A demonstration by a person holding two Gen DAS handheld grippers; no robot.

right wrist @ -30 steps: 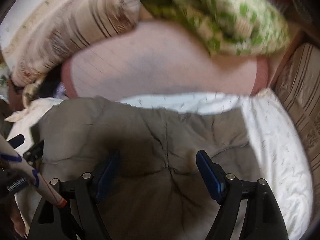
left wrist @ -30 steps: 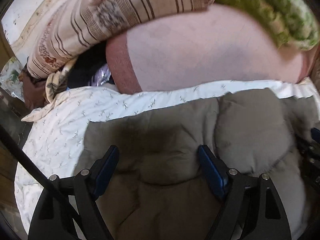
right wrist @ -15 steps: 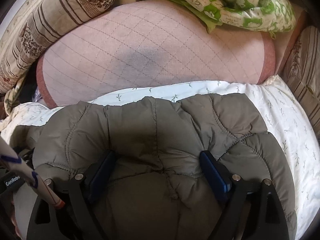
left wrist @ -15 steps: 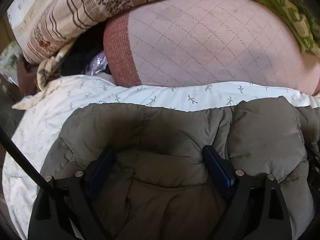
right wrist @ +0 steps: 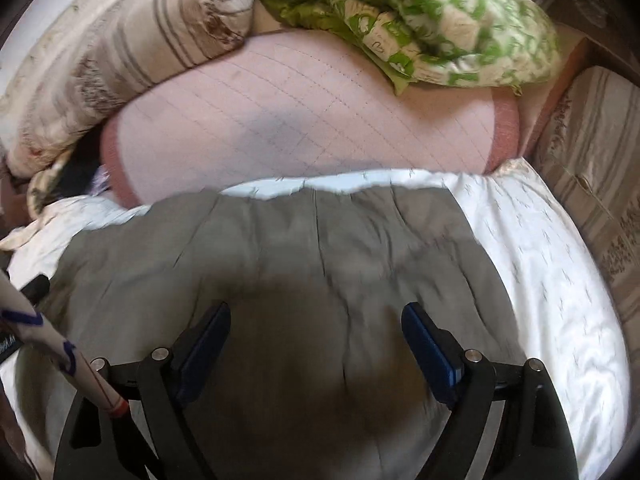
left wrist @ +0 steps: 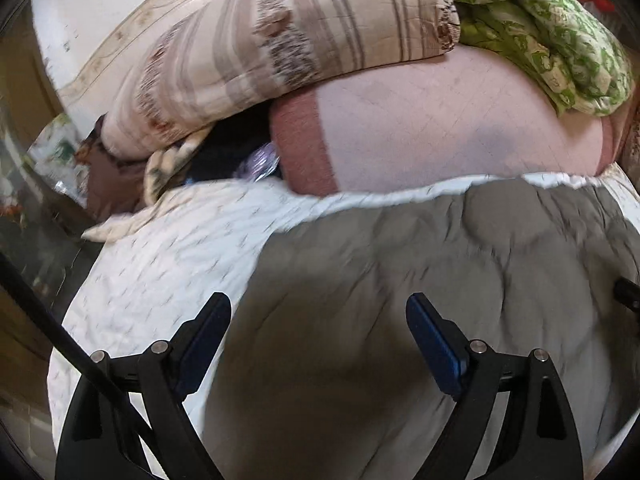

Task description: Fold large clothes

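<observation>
Olive-grey puffer jacket (left wrist: 460,280) lies folded on the white sprigged sheet (left wrist: 168,264), its far edge just short of the pink quilted bolster (right wrist: 304,120). Your left gripper (left wrist: 318,328) and right gripper (right wrist: 316,328) both hang over it, jaws spread wide, pads clear of the fabric, nothing pinched. Frames are blurred, so seams are hard to read. For the next fold, I'd drop each claw onto a near corner, bite through every layer, lift together, and keep the edges level so the padding doesn't spring back.
</observation>
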